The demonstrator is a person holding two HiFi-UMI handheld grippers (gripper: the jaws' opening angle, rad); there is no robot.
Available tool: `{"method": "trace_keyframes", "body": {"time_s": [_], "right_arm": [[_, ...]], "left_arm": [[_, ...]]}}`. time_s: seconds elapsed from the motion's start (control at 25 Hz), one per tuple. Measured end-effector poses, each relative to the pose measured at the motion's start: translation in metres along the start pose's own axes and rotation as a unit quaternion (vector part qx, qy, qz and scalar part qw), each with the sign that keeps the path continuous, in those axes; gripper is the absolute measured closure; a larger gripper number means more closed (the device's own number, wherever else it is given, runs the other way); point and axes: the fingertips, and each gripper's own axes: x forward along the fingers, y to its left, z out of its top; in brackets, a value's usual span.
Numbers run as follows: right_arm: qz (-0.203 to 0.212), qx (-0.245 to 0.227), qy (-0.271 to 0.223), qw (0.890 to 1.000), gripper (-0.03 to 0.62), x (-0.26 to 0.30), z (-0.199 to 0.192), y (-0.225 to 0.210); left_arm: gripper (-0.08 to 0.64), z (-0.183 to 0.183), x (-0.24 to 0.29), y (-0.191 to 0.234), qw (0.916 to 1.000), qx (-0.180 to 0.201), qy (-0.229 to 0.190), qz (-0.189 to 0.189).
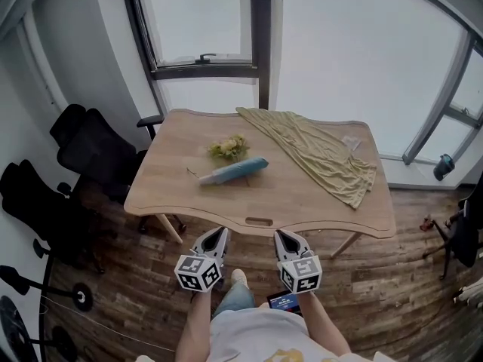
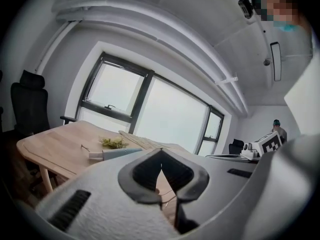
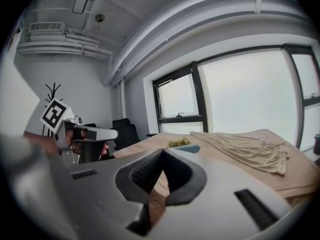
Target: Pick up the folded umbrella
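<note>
folded umbrella point(image 1: 234, 170) on table point(image 1: 173, 187) — well beyond left gripper point(image 1: 218, 234), right gripper point(image 1: 284, 235) | jaws clenched, empty

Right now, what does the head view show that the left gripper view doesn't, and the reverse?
Head view only: the person's shoe and the handle slot in the table. Left gripper view only: the ceiling, and the left gripper close up, jaws shut on nothing. Both: the table, the folded umbrella on it, the flower bunch, the yellow cloth, the window.
</note>
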Motion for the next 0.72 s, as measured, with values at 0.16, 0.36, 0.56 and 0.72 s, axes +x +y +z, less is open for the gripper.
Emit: {"method": "trace_keyframes", "body": {"time_s": [0.16,0.36,0.56,0.72], "right_arm": [[-0.001,0.000,0.006,1.000,0.581,0.019,0.000,-0.004],[-0.017,0.008,0.026,0.999,0.581,0.059,-0.006,-0.032],[-0.021,0.018,0.046,0.999,0.581,0.128,-0.006,-0.063],[-0.020,0.019,0.066,0.997,0.581,0.188,-0.005,-0.075]], "left_arm": [[0.540,0.003,0.013,0.021,0.9999,0.007,0.000,0.011],[0.540,0.002,0.056,0.056,0.9997,0.008,0.011,0.021],[0.540,0.003,0.111,0.098,0.9991,0.014,0.034,0.021],[0.540,0.005,0.151,0.138,0.9973,0.030,0.064,0.019]]}}
